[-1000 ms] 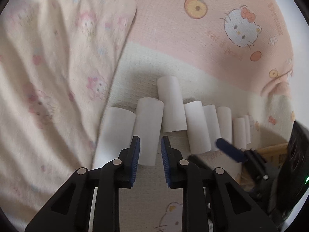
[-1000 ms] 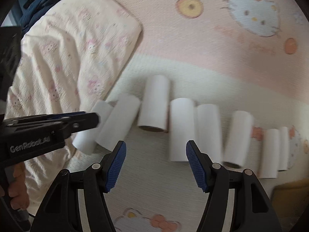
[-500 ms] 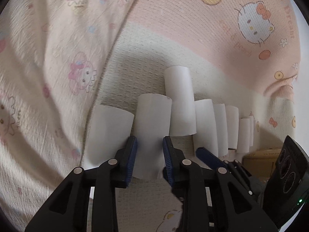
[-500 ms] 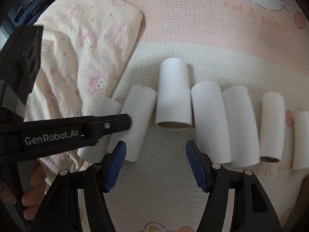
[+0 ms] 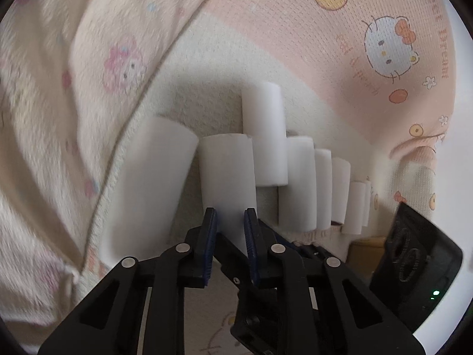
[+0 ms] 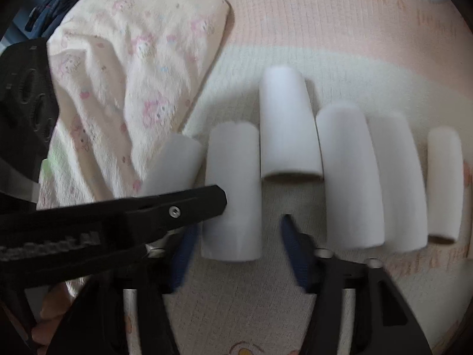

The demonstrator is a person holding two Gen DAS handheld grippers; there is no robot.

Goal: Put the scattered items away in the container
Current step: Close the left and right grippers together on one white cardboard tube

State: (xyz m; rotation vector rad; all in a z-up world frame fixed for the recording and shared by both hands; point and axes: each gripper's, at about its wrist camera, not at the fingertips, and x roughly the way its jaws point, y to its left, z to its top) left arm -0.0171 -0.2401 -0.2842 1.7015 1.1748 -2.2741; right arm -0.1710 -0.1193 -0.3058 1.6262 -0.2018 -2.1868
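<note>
The second white tube [image 5: 226, 174] in the row lies on the cartoon-print bed sheet [image 5: 310, 59]. The left gripper [image 5: 229, 230] has just been closing, its fingers [image 5: 210, 222] pinching the tube's near end. The right gripper [image 6: 236, 254] has been closing too, released, straddling that same tube. Best to lift straight up, clear of its neighbours. Only the left view shows a brownish container edge [image 5: 365, 244]; only the right shows the pillow [image 6: 133, 68] whole.
</note>
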